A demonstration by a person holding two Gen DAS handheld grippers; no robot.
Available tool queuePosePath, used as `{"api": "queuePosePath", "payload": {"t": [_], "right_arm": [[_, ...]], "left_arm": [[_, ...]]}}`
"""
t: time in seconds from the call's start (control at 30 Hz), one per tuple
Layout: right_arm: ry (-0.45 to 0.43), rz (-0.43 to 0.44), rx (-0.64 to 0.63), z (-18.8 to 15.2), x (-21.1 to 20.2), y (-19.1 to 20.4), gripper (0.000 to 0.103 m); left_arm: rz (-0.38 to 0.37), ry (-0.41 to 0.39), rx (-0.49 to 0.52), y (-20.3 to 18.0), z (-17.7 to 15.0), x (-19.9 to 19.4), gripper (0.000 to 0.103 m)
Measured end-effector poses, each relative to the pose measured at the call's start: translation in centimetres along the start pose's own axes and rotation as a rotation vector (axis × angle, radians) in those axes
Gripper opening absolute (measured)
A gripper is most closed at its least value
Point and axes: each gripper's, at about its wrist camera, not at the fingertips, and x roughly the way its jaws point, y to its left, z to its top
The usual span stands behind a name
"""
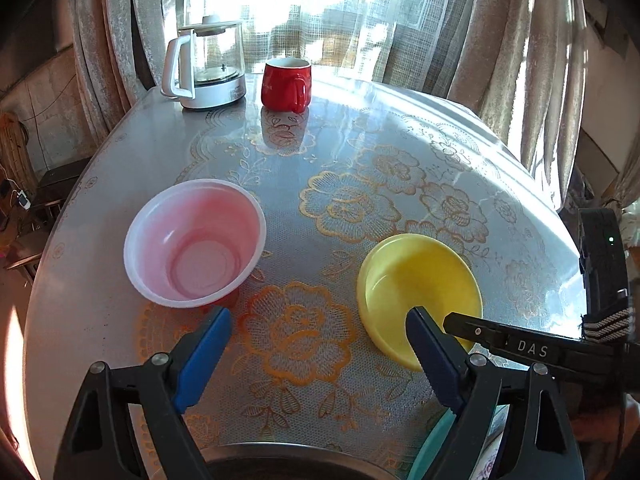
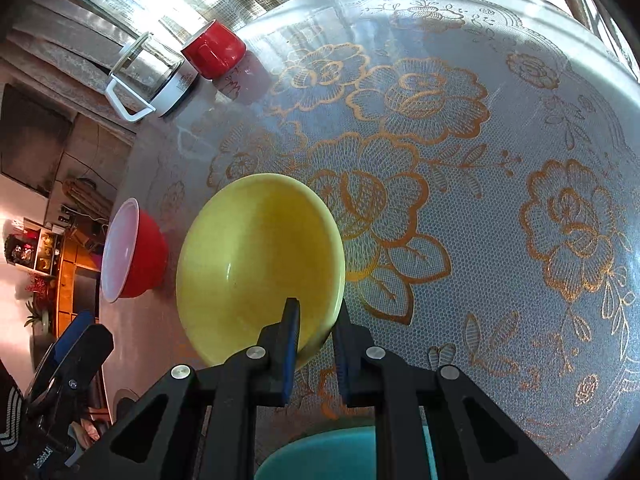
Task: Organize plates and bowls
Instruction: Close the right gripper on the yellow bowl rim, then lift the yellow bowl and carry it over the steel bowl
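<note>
while the right tongs (image 2: 316, 320) pinch the yellow bowl (image 2: 260, 264) rim, left tongs (image 1: 318, 334) gape over bare cloth (image 1: 296, 360) — red bowl (image 1: 195, 242) alongside.

My table (image 1: 400, 128) wears a glossy clear sheet over lace-patterned cloth; the yellow bowl (image 2: 256, 256) looks smooth and semi-gloss, the red bowl (image 2: 148, 256) shiny plastic with a pale translucent inside. The mug (image 1: 286, 84) is glazed and glossy; the kettle (image 1: 212, 68) is clear glass with white plastic; my gripper fingers (image 1: 204, 360) are matt blue on black plastic.
</note>
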Motion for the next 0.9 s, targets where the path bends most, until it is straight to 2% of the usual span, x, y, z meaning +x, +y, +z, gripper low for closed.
{"api": "queuePosePath", "payload": {"t": [0.2,0.27,0.43,0.5,0.63,0.77,0.9], "right_arm": [[-0.008,0.013,0.012,-0.8,-0.3,-0.5,0.016],[-0.010,0.010,0.016,-1.1,-0.3,-0.6,0.016],[-0.009,0.014,0.008,-1.5,-0.3,-0.5,0.016],[-0.017,0.009,0.005,-1.6,-0.4,-0.3,0.016],[-0.033,0.001,-0.008,-1.6,-0.6,0.4,0.016],[-0.049,-0.038,-0.034,-1.8,-0.8,1.0,0.016],[-0.054,-0.031,-0.023,-2.1,-1.0,0.6,0.016]], "left_arm": [[0.006,0.101,0.045,-1.4,0.2,3.1,0.059],[0.006,0.115,0.055,-1.7,0.1,3.8,0.057],[0.000,0.166,0.095,-2.8,-0.4,4.9,0.030],[0.009,0.171,0.123,-3.3,-0.5,5.2,0.025],[0.013,0.177,0.158,-4.2,-0.8,5.7,0.017],[-0.002,0.167,0.161,-4.3,-1.4,5.5,0.017],[-0.007,0.142,0.168,-4.4,-2.0,4.7,0.017]]}}
